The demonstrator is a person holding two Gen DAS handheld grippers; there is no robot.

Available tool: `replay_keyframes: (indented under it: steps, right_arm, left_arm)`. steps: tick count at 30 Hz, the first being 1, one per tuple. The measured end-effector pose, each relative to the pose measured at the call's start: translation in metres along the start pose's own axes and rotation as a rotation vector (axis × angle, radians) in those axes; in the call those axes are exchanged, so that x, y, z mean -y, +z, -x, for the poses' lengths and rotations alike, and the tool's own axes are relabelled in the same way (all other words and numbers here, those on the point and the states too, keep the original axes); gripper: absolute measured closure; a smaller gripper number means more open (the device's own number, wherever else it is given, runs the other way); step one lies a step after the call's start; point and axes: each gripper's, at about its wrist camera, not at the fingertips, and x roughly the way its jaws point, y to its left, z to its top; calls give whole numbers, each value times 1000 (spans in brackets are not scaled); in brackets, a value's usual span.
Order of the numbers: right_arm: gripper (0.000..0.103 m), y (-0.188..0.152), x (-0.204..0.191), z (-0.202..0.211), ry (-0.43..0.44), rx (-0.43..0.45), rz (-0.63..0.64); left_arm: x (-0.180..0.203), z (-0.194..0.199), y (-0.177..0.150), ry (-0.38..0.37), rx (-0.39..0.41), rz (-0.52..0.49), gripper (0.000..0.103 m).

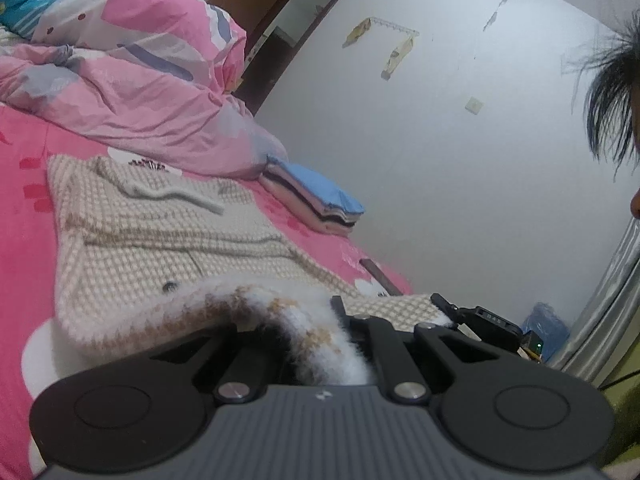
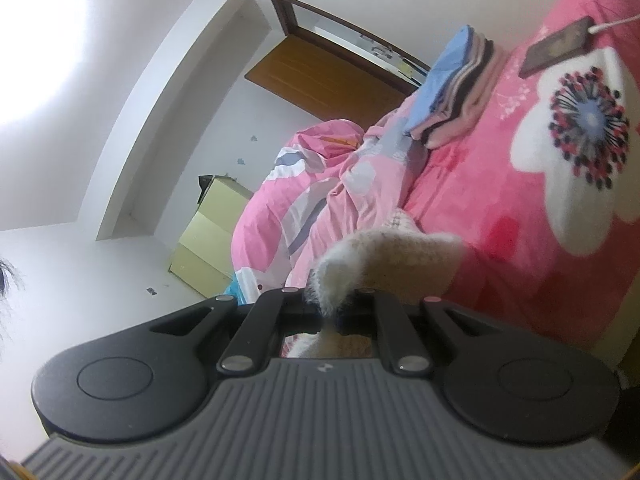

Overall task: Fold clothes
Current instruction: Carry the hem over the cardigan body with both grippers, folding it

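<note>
A beige and white checked fleece garment (image 1: 160, 240) lies spread on the pink bed sheet (image 1: 24, 248). Its near hem is lifted and curls back, showing a fluffy white lining (image 1: 248, 304). My left gripper (image 1: 320, 320) is shut on that hem, and the fabric hides most of its fingertips. Further right along the same hem, my right gripper (image 1: 448, 314) pinches the garment's corner. In the right wrist view, which is rolled sideways, my right gripper (image 2: 332, 308) is shut on the fluffy cream edge (image 2: 384, 256).
A stack of folded clothes (image 1: 316, 196) (image 2: 460, 92) with a blue piece on top sits beyond the garment. A crumpled pink quilt (image 1: 132, 80) (image 2: 320, 200) lies behind. A phone (image 2: 556, 52) on a white cable rests near the bed edge. A person's hair (image 1: 612, 92) shows at the right.
</note>
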Motion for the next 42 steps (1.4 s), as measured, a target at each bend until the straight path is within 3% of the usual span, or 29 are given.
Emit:
replay_keyframes:
  steps: [13, 23, 34, 42]
  right_arm:
    - [98, 17, -17, -61, 45, -13, 60]
    - [98, 35, -24, -148, 79, -73, 109]
    - [98, 34, 16, -273, -39, -198, 101]
    - [98, 29, 37, -315, -56, -249, 69]
  left_arm:
    - [-42, -23, 33, -11, 77, 54, 98]
    - [-85, -44, 62, 28, 127, 111, 98]
    - [-161, -102, 97, 165, 39, 208, 98]
    - [-190, -121, 106, 201, 27, 243, 98]
